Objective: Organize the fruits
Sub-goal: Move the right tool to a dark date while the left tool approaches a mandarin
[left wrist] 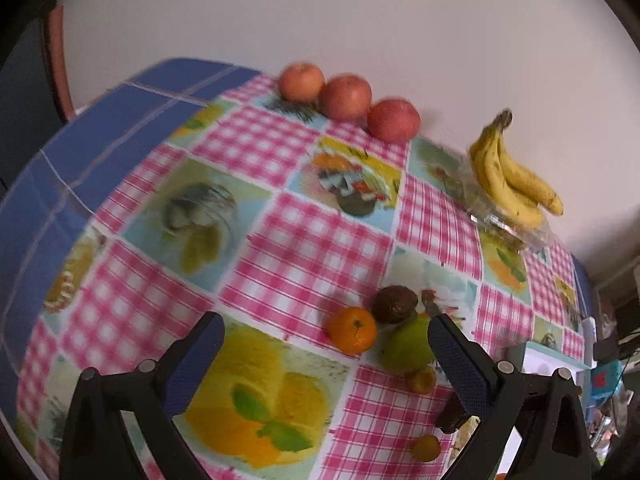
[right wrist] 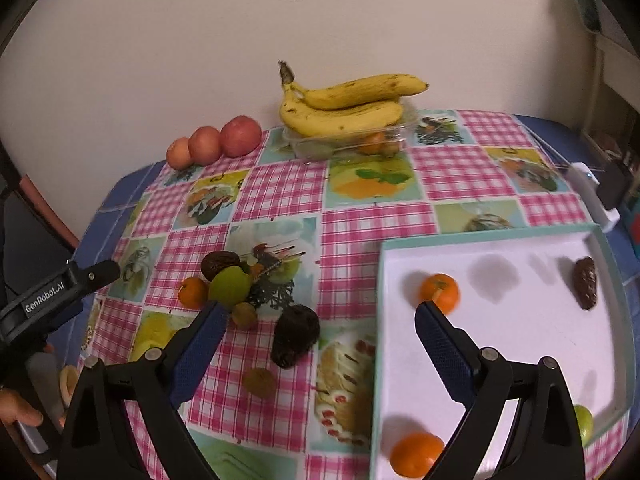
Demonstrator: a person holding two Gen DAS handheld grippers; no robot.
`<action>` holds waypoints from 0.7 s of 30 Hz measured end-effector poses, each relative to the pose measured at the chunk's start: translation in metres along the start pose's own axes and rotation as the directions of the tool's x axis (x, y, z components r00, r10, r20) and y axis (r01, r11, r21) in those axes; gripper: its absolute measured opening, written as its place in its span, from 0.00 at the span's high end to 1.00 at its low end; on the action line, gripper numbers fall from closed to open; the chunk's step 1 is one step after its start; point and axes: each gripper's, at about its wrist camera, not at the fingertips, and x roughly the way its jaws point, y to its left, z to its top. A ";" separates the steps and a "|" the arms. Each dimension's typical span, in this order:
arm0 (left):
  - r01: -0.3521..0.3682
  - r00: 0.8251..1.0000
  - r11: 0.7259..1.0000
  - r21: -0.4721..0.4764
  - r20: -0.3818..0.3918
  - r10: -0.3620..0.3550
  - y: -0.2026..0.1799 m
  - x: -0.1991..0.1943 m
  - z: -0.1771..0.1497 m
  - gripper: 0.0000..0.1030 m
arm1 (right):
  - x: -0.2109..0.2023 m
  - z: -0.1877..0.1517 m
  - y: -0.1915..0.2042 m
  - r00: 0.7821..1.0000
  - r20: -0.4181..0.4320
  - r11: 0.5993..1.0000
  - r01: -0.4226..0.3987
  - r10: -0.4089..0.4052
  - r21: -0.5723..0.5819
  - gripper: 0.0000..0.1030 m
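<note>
A white tray [right wrist: 520, 320] with a teal rim lies at the right and holds two oranges [right wrist: 439, 290], a dark avocado [right wrist: 586, 282] and a green fruit [right wrist: 583, 424]. On the tablecloth lie an orange [right wrist: 193, 292], a green pear [right wrist: 229, 286], dark avocados [right wrist: 295, 335] and small yellow fruits [right wrist: 244, 315]. The left wrist view shows the same orange [left wrist: 353, 330], pear [left wrist: 406, 345] and avocado [left wrist: 395, 304]. My left gripper [left wrist: 326, 356] is open and empty above the table. My right gripper [right wrist: 320, 330] is open and empty, over the tray's left edge.
Three red apples [right wrist: 218, 142] stand in a row by the wall. Bananas [right wrist: 348, 104] rest on a clear plastic box [right wrist: 348, 142] with fruit inside. The left gripper's body [right wrist: 52, 292] shows at the left of the right wrist view. A white device [right wrist: 594, 196] lies at the table's right edge.
</note>
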 end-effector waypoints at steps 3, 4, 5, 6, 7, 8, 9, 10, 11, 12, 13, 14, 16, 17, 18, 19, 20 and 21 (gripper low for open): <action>0.002 0.999 1.000 0.009 -0.032 -0.001 -0.004 0.015 -0.004 0.06 | 0.016 0.001 0.005 1.000 -0.031 1.000 -0.004 0.004 -0.006 0.27; 0.006 0.999 1.000 0.004 -0.044 -0.006 -0.004 0.020 -0.006 0.08 | 0.021 0.000 0.006 0.999 -0.044 1.000 -0.008 0.008 -0.004 0.28; 0.012 0.998 1.000 -0.007 -0.060 -0.013 -0.002 0.025 -0.007 0.13 | 0.026 -0.001 0.005 0.998 -0.055 1.000 -0.009 0.009 -0.001 0.28; 0.017 0.997 1.000 -0.015 -0.069 -0.018 -0.001 0.029 -0.008 0.15 | 0.031 -0.001 0.004 0.998 -0.067 1.000 -0.007 0.007 0.001 0.28; 0.022 0.997 0.999 -0.026 -0.078 -0.024 0.001 0.033 -0.009 0.16 | 0.038 -0.002 0.004 0.996 -0.084 1.000 -0.006 0.006 0.003 0.29; 0.029 0.996 0.999 -0.037 -0.086 -0.032 0.003 0.036 -0.010 0.17 | 0.041 -0.003 0.004 0.996 -0.094 1.000 -0.008 0.008 0.004 0.33; 0.035 0.995 0.998 -0.044 -0.092 -0.039 0.004 0.039 -0.011 0.20 | 0.046 -0.004 0.004 0.994 -0.106 1.000 -0.011 0.012 0.006 0.39; 0.043 0.994 0.998 -0.051 -0.097 -0.048 0.006 0.041 -0.012 0.22 | 0.050 -0.005 0.004 0.993 -0.117 1.000 -0.015 0.016 0.006 0.41; 0.049 0.993 0.997 -0.058 -0.105 -0.055 0.006 0.044 -0.013 0.26 | 0.054 -0.006 0.005 0.992 -0.128 1.000 -0.018 0.018 0.004 0.44; 0.054 0.992 0.996 -0.064 -0.112 -0.061 0.007 0.046 -0.013 0.28 | 0.057 -0.007 0.005 0.990 -0.137 1.000 -0.019 0.019 0.002 0.44; 0.061 0.991 0.995 -0.074 -0.117 -0.070 0.009 0.048 -0.014 0.28 | 0.061 -0.008 0.005 0.989 -0.144 1.000 -0.019 0.019 0.001 0.44; 0.072 0.990 0.994 -0.086 -0.117 -0.082 0.010 0.050 -0.014 0.29 | 0.064 -0.010 0.005 0.988 -0.152 1.000 -0.019 0.019 -0.001 0.44; 0.078 0.990 0.994 -0.078 -0.109 -0.086 0.008 0.051 -0.013 0.34 | 0.070 -0.013 0.005 0.986 -0.166 1.000 -0.019 0.018 -0.001 0.45; 0.082 0.990 0.994 -0.073 -0.111 -0.090 0.007 0.051 -0.013 0.40 | 0.072 -0.015 0.005 0.984 -0.178 1.000 -0.023 0.022 -0.003 0.46; 0.090 0.989 0.993 -0.072 -0.110 -0.098 0.007 0.052 -0.012 0.45 | 0.076 -0.017 0.005 0.982 -0.185 0.999 -0.033 0.033 0.003 0.46; 0.108 0.987 0.991 -0.076 -0.112 -0.116 0.006 0.052 -0.013 0.48 | 0.079 -0.019 0.004 0.980 -0.195 0.999 -0.039 0.040 0.010 0.47; 0.118 0.985 0.990 -0.078 -0.115 -0.126 0.005 0.053 -0.012 0.54 | 0.081 -0.020 0.003 0.978 -0.202 0.999 -0.042 0.044 0.016 0.50; 0.126 0.984 0.989 -0.078 -0.118 -0.135 0.004 0.053 -0.012 0.59 | 0.081 -0.020 0.003 0.980 -0.196 0.999 -0.036 0.037 0.010 0.52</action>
